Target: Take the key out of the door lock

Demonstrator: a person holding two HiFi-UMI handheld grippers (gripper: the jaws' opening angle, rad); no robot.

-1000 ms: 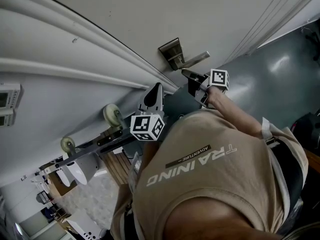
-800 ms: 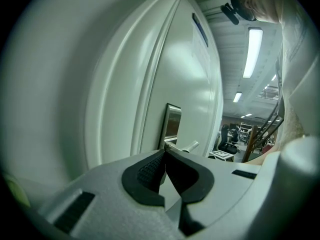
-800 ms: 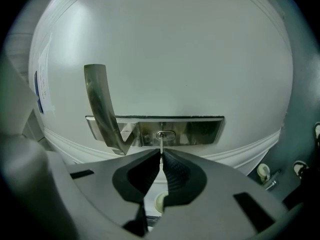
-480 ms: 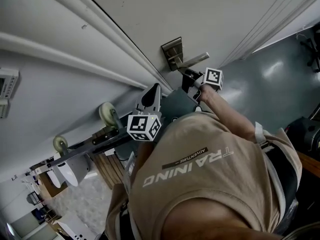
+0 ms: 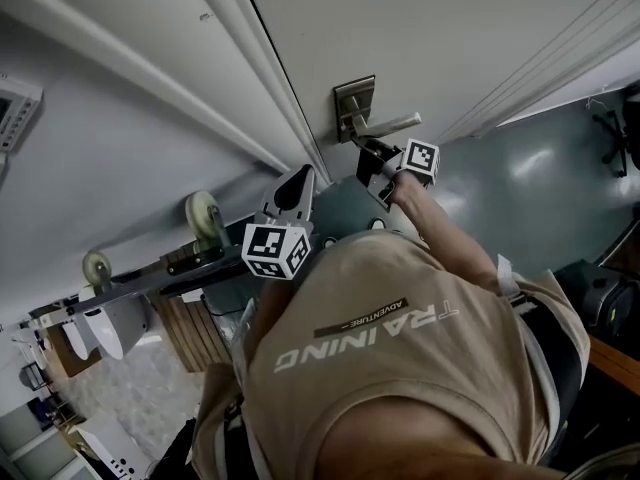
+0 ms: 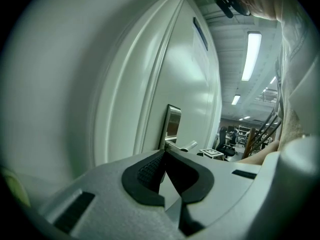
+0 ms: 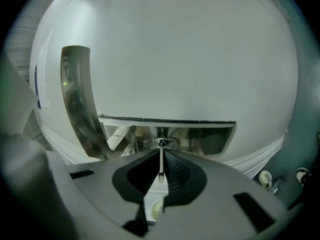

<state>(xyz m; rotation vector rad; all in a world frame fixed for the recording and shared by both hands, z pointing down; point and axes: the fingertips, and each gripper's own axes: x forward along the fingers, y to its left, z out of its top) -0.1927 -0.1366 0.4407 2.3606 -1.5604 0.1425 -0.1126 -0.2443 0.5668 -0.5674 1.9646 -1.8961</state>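
Step in hand: the right gripper (image 7: pixel 160 154) sat on the key (image 7: pixel 160 165), low centre of the right gripper view. This looked like the grip before the pull.
How to do it well: draw straight back along the blade, square to the lock plate (image 7: pixel 200 136), without twist or sag, and keep clear of the handle (image 7: pixel 77 99) at upper left.
Right fingers: closed to a narrow slot, pads pinching the thin key, whose far end met the keyhole (image 7: pixel 161 143).
Left fingers: the left gripper (image 6: pixel 162 156) was pressed together, empty, and apart from the door (image 6: pixel 125 84).
Key's place: in the lock, beneath the handle, upper centre of the head view.
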